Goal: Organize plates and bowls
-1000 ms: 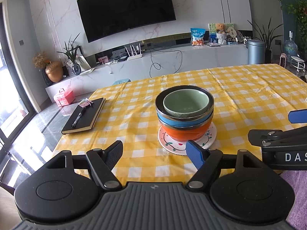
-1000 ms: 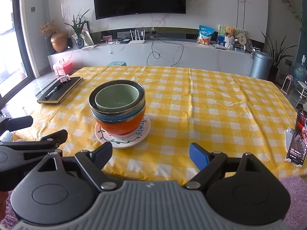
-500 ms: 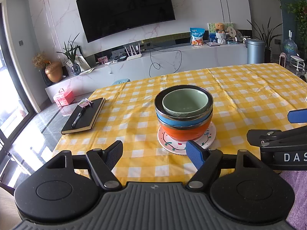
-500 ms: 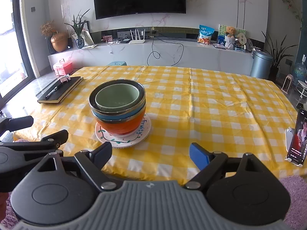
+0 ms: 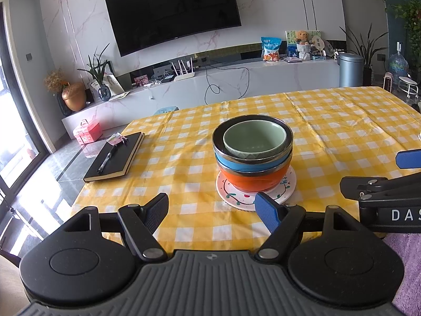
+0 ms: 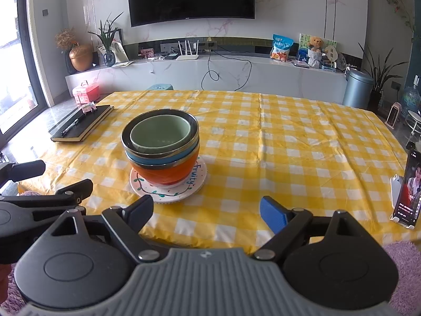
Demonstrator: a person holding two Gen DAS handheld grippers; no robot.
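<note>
Both claws are hanging wide open and empty at the near edge of the surface [image 5: 329, 121], which is wearing a creased yellow gingham cloth. The left claw [image 5: 211, 212] and right claw [image 6: 206, 210] are flanking the glossy stack: a green bowl [image 5: 254, 138] nesting in a blue bowl [image 5: 252, 164], that in an orange bowl [image 5: 252, 180], all sitting on a round painted plate [image 5: 236, 197]. Only the right view is showing a propped phone [image 6: 410, 187].
</note>
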